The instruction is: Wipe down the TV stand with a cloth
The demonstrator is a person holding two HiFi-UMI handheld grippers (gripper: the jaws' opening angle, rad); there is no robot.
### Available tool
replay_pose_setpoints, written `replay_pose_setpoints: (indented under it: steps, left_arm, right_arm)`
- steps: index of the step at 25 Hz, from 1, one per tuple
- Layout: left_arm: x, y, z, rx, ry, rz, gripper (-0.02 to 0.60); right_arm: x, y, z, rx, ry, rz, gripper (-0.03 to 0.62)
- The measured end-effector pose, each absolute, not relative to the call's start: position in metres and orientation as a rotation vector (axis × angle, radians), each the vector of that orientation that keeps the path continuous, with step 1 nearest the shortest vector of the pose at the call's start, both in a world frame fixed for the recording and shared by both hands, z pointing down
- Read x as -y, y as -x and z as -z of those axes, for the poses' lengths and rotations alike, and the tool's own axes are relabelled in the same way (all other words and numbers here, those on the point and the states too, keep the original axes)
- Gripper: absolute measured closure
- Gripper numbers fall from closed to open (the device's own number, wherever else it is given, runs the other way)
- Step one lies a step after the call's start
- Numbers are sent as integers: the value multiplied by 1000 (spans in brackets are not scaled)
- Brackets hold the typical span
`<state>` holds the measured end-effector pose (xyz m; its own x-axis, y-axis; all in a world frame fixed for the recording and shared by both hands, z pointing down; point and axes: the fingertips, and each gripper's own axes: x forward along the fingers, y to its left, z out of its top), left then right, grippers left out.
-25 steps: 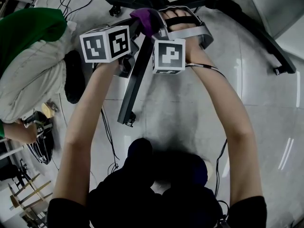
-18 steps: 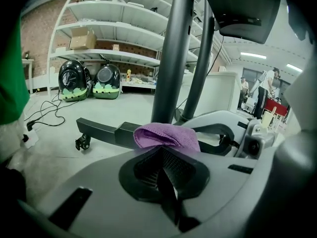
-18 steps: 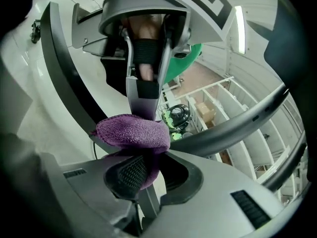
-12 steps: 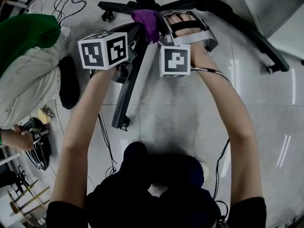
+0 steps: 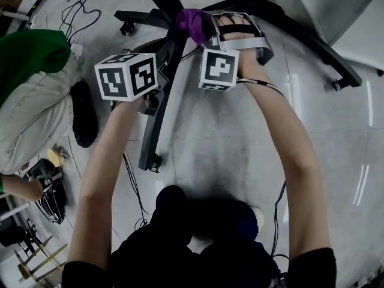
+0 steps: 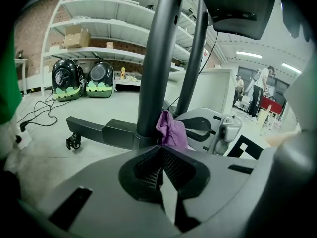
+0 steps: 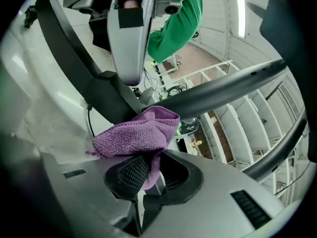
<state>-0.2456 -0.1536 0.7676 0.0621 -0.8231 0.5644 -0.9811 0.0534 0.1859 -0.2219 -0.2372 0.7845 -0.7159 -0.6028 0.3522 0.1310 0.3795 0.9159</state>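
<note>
Looking down from the head view, the black metal TV stand spread its castored legs over the pale tiled floor. The left gripper sat at 11 o'clock, beside one leg. The right gripper reached to 12 o'clock, where the purple microfibre cloth lay bunched at the stand's hub. A person in a green top crouched at 9 o'clock.

In the left gripper view, the jaws were pressed together with nothing between them. The cloth hung at 12 o'clock just beyond them, against the stand's dark column.

In the right gripper view, the jaws pinched the cloth's lower fold. Its upper fold met the stand's dark tube at 1 o'clock.
</note>
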Motion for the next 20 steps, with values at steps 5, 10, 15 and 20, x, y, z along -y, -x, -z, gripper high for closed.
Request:
replay_pose_setpoints:
  steps: [5, 10, 15, 20]
  left_arm:
    - [153, 246, -773, 1790, -1803, -387, 575]
    - [154, 245, -777, 1779, -1805, -394, 575]
    - [154, 243, -777, 1773, -1809, -403, 575]
    - [151, 245, -778, 1776, -1809, -419, 575]
  right_arm:
    - [247, 233, -789, 1913, -414, 1408, 525]
    - [254, 232, -790, 1834, -388, 1510, 525]
    - [263, 225, -790, 1788, -407, 1535, 526]
    - [294, 203, -793, 1764, -478, 1440, 525]
